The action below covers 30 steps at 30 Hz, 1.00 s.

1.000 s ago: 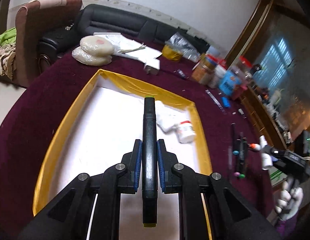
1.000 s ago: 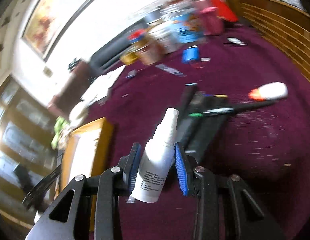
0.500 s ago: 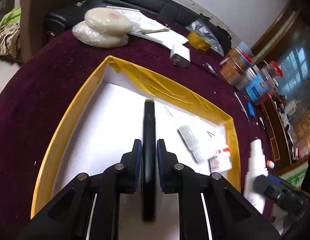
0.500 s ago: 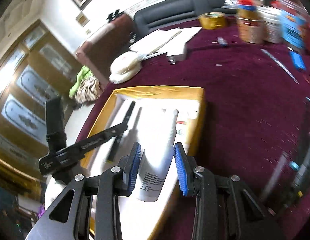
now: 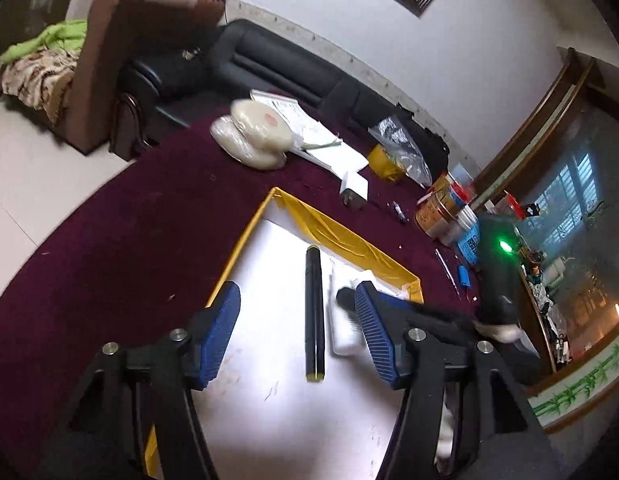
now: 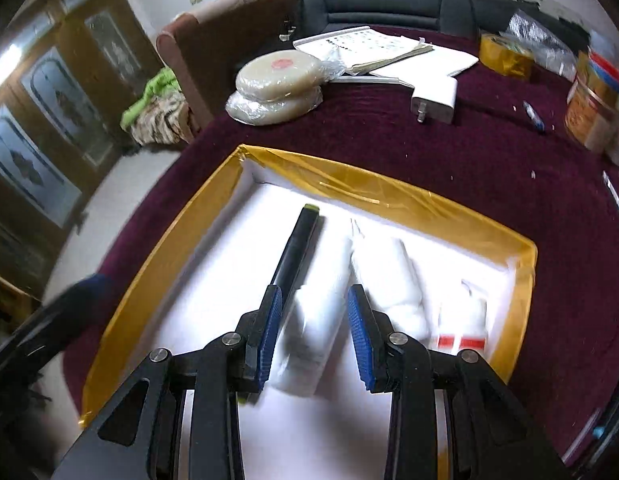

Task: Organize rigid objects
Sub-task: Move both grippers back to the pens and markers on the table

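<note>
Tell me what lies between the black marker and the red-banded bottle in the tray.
In the right wrist view, two white bottles lie between the black marker and the red-banded bottle: a spray bottle and another white bottle.

The left gripper [image 5: 297, 332] spread its jaws and released the black cylindrical marker [image 5: 314, 314], which lay on the white floor of the yellow-rimmed tray [image 6: 161, 248]. The right gripper [image 6: 313, 334] carried the white plastic spray bottle [image 6: 321, 320] over and parted around it beside the marker.

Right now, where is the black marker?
The black marker lies flat on the white floor of the yellow-edged box, in both views. The white spray bottle lies just to its right, and it sits free between the open left tool fingers.
</note>
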Available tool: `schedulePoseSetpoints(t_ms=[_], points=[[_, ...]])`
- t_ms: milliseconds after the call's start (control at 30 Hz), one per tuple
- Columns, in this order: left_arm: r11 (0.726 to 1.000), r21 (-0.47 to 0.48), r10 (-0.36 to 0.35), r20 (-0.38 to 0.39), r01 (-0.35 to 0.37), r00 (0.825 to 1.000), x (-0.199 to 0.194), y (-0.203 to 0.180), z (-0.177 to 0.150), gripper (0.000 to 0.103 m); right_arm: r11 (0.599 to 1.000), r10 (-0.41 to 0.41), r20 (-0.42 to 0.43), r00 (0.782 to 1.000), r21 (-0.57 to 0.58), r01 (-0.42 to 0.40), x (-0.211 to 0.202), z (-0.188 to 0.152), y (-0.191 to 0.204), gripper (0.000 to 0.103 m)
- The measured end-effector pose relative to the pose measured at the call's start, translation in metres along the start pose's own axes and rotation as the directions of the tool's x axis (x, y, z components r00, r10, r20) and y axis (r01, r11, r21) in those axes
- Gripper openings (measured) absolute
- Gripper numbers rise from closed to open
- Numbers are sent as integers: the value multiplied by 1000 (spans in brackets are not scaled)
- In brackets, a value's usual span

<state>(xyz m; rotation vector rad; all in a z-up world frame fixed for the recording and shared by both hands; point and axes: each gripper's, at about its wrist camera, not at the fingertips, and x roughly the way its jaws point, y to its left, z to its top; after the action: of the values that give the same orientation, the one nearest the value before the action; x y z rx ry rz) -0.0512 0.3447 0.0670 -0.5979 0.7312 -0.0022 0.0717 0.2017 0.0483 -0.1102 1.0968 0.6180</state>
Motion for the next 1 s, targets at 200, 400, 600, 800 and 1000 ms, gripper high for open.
schedulePoseSetpoints(t_ms=[200, 400, 600, 800, 1000], points=[[1000, 0, 20, 43, -20, 999, -26, 1, -17, 59, 1000, -29, 64, 998, -4, 29, -22, -3, 0, 31], [991, 94, 91, 74, -98, 993, -30, -29, -34, 60, 992, -117, 301, 946, -2, 123, -105, -35, -17, 35], [959, 228, 146, 103, -166, 984, -30, -73, -54, 62, 946, -324, 561, 762, 171, 276, -186, -100, -71, 102], [915, 357, 167, 90, -188, 982, -20, -119, -80, 62, 901, -401, 432, 808, 343, 264, -197, -138, -162, 102], [863, 461, 190, 84, -207, 978, -13, -163, -106, 62, 866, -439, 413, 798, 431, 253, -221, -177, -212, 101]])
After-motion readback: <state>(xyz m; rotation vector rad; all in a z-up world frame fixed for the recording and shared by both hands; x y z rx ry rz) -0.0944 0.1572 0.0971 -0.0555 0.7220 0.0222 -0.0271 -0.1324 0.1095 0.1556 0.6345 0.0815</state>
